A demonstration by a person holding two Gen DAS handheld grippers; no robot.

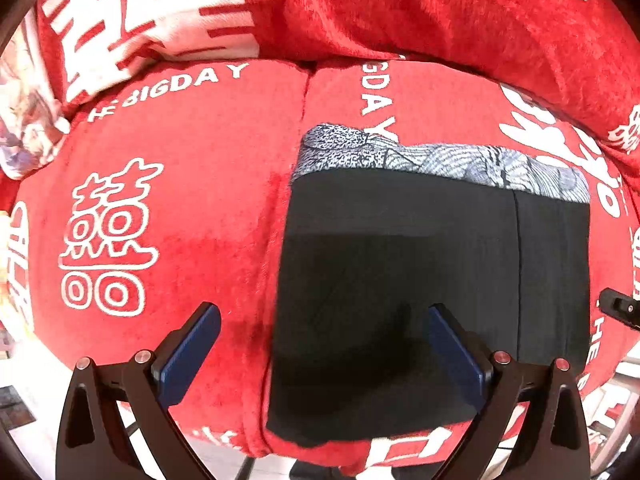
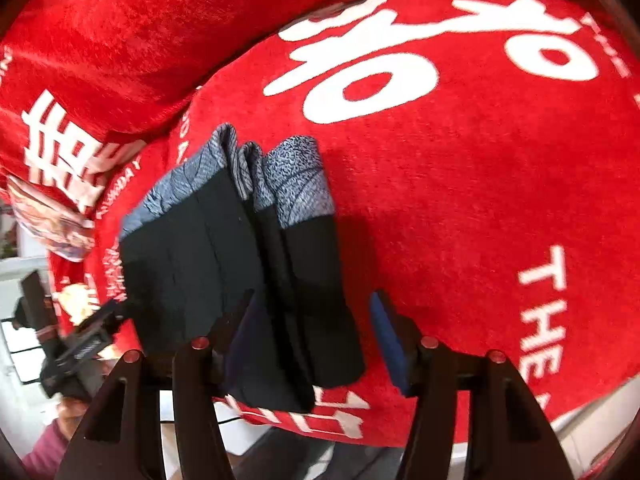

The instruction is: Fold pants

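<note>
Black pants (image 1: 432,280) with a grey patterned waistband (image 1: 440,160) lie folded flat on a red sofa seat (image 1: 180,200) printed with white characters. My left gripper (image 1: 324,340) points down over the pants' left edge. It is open wide, its blue pads clear of the cloth. In the right wrist view the pants (image 2: 224,264) show several layers stacked along the right fold. My right gripper (image 2: 314,332) is open and straddles that fold. The right pad stands apart from the cloth, and the left finger (image 2: 240,320) is blurred against it.
The red backrest (image 1: 440,8) rises behind the seat. A red-and-white cushion (image 1: 152,20) and a floral cloth (image 1: 24,128) lie at the far left. The seat's front edge drops to pale floor (image 2: 248,436). A person's hand and sleeve (image 2: 44,448) hold the left gripper's body.
</note>
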